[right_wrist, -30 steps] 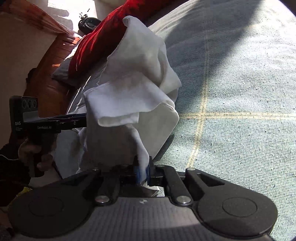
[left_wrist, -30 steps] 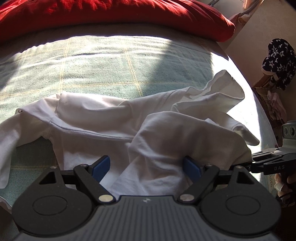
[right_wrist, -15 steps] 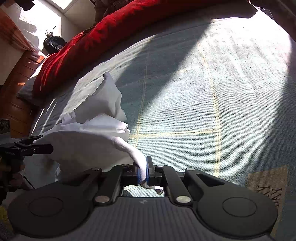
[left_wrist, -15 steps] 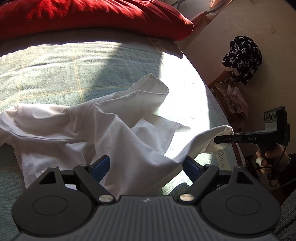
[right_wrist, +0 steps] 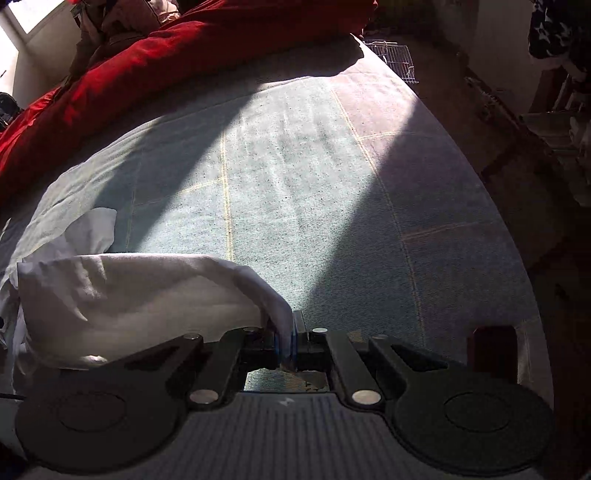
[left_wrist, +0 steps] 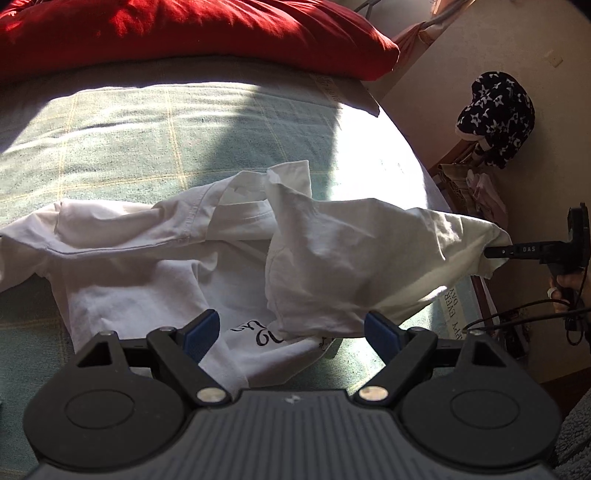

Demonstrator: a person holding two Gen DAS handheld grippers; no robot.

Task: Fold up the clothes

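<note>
In the left wrist view the left tongs (left_wrist: 291,334) stand wide at the bottom centre of the frame, nothing between their blue pads, hovering just over the near hem of the white T-shirt (left_wrist: 155,254), where a bit of black script shows. The shirt lies crumpled on the green checked bed (left_wrist: 147,140), its long axis running across the middle of the frame from the left edge to the right. At the right end one corner is lifted off the bed and drawn taut toward the right tongs (left_wrist: 496,252), which are pinched shut on that corner; the right wrist view shows the cloth (right_wrist: 147,295) clamped between the closed pads at bottom centre. So the free hem lies nearest the left tongs, directly below them. Farther back a red duvet (left_wrist: 184,33) fills the top of the frame.
</note>
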